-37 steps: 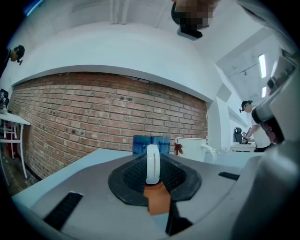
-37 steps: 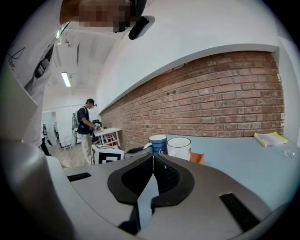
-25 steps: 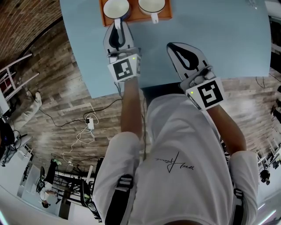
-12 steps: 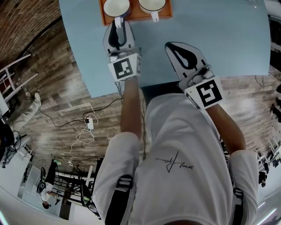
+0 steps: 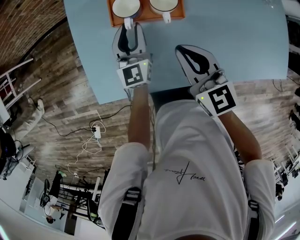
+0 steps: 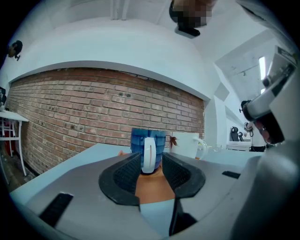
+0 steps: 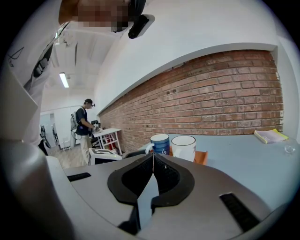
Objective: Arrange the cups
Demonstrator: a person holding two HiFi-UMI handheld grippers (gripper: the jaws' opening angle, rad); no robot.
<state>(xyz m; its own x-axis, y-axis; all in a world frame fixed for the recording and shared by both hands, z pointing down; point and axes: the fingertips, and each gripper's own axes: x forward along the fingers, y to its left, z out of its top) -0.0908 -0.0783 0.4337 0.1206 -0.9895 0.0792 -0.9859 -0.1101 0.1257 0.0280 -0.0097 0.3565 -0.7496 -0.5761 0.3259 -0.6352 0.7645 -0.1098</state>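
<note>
Two cups, blue cup (image 6: 138, 139) and white cup (image 6: 185, 145), sit on the tray (image 5: 112, 21). Left gripper (image 5: 129, 30) jaws are opening, blue cup's handle loose between them; right gripper (image 7: 153, 157) is clenched and empty. Arranging seems nearly done.

Head view steeply down; gripper views low, level, near table (image 5: 225, 28); all share blue cup (image 6: 139, 139).

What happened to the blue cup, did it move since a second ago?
No. The blue cup still sits at the left end of the orange tray, beside the white cup.

left cup (image 5: 124, 6) beside right cup (image 5: 162, 4), both on tray (image 5: 144, 18), on table (image 5: 225, 28).
</note>
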